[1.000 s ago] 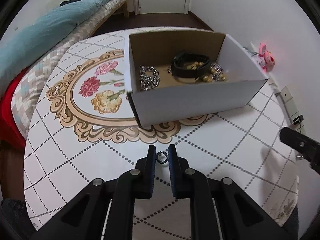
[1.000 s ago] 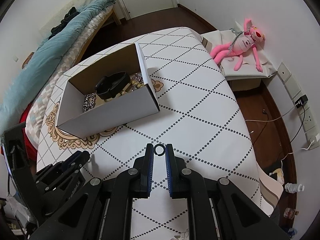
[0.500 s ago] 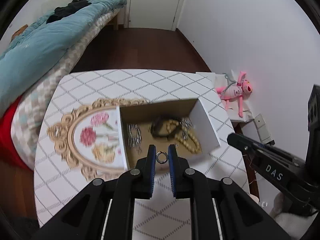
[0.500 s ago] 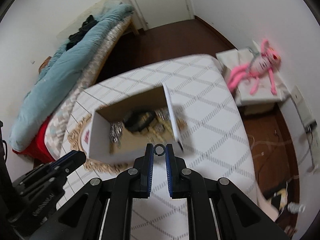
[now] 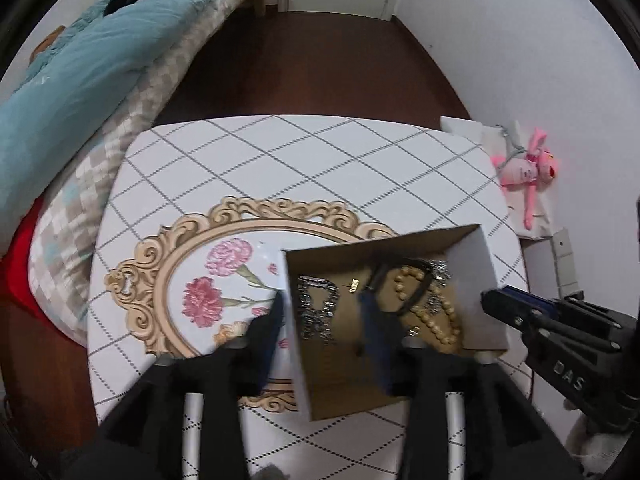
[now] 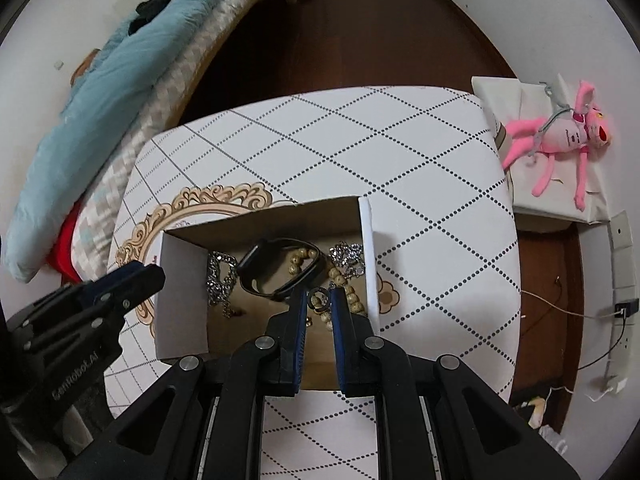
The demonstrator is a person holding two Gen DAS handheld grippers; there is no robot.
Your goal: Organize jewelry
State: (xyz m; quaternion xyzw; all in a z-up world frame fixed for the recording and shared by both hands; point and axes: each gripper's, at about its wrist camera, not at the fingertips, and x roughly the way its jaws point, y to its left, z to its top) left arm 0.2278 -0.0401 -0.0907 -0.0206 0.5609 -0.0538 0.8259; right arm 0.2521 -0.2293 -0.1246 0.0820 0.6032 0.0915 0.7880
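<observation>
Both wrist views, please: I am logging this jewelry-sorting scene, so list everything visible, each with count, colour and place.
cardboard box: one, white outside, brown inside, open-topped, on the table
chains: two bunches, silver, at either end inside the box
black band: one, black, middle of the box
bead strand: one, tan, in the box by the band
ring: one, dark, between the right gripper's fingertips
table: one, white cloth with dotted diamonds and a floral medallion
bed: one, teal quilt, at left
plush toy: one, pink, on a white stand at right
left gripper: black, jaws just opened, nothing between them, above the box
right gripper: black, closed on the ring above the box
</observation>
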